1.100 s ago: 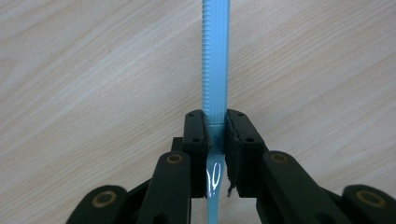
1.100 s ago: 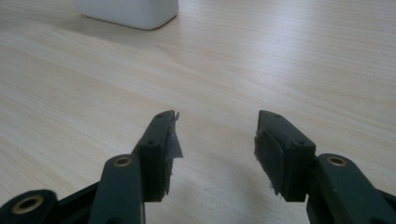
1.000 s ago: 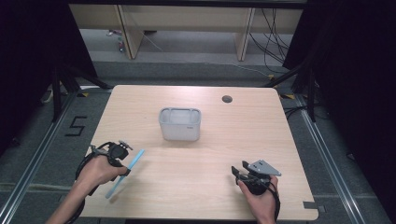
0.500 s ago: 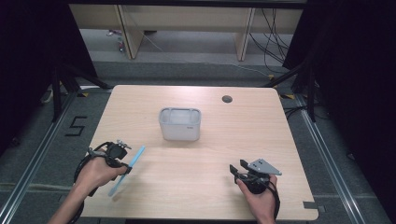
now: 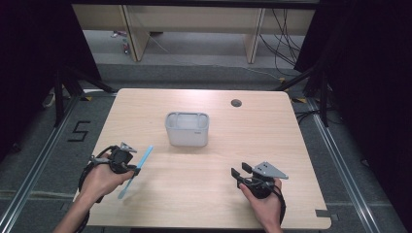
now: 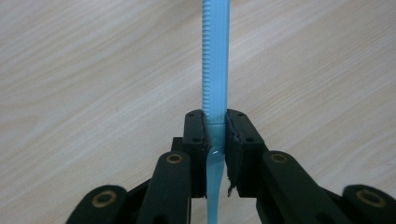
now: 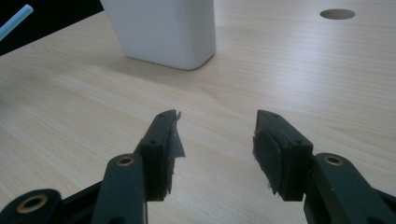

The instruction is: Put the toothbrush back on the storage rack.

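1. The left gripper (image 6: 215, 135) is clamped on a light blue plastic knife (image 6: 215, 60) — the pads pinch it where the handle meets the toothed blade. In the high view the blue knife (image 5: 136, 165) hangs over the near left part of the table (image 5: 291, 131), blade pointing towards the white container (image 5: 187, 128), which stands well apart at mid-table.
2. The likely step is carrying the knife to that container and dropping it in. Keep the grip firm and lift enough that the lower tip clears the wood before travelling.
3. Tilt the knife closer to upright on the approach, so one end enters the chosen compartment cleanly rather than catching the rim.
4. Let go only once that end is inside — a thin, light piece may bounce out otherwise.
5. The right gripper (image 7: 217, 140) holds nothing, jaws apart, near the front right; it could steady the container if it slides.
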`<state>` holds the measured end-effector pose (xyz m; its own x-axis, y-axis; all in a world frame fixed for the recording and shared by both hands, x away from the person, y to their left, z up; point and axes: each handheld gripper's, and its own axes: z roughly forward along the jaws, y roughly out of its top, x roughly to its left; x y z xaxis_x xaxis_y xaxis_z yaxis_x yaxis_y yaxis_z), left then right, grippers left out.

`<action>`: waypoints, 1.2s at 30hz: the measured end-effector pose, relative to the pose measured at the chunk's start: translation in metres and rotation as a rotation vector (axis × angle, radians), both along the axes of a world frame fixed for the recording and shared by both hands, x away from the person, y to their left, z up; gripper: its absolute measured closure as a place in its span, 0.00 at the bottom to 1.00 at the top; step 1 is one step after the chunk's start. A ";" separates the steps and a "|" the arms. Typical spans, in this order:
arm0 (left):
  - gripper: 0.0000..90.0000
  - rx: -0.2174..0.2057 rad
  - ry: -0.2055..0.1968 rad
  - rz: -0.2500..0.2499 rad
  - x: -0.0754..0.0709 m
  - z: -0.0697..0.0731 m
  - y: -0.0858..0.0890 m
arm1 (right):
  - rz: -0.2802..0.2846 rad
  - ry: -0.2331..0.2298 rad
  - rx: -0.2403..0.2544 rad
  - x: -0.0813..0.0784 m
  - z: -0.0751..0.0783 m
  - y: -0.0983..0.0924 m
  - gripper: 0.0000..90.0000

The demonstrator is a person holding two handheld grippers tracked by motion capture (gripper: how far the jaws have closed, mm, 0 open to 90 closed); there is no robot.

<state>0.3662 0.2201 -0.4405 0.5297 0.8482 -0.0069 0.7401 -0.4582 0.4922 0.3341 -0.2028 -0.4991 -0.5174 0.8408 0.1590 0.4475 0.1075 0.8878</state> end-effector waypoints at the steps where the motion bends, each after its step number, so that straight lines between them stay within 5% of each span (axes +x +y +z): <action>1: 0.87 -0.002 -0.002 0.000 0.000 0.001 0.000 | 0.000 0.000 0.000 0.000 0.000 0.000 0.56; 15: 0.87 -0.108 -0.128 -0.003 -0.006 0.015 -0.003 | 0.031 0.002 0.021 0.003 0.008 0.012 0.56; 36: 0.87 -0.199 -0.249 -0.042 -0.007 0.013 -0.028 | 0.099 -0.024 0.047 0.006 0.017 0.029 0.61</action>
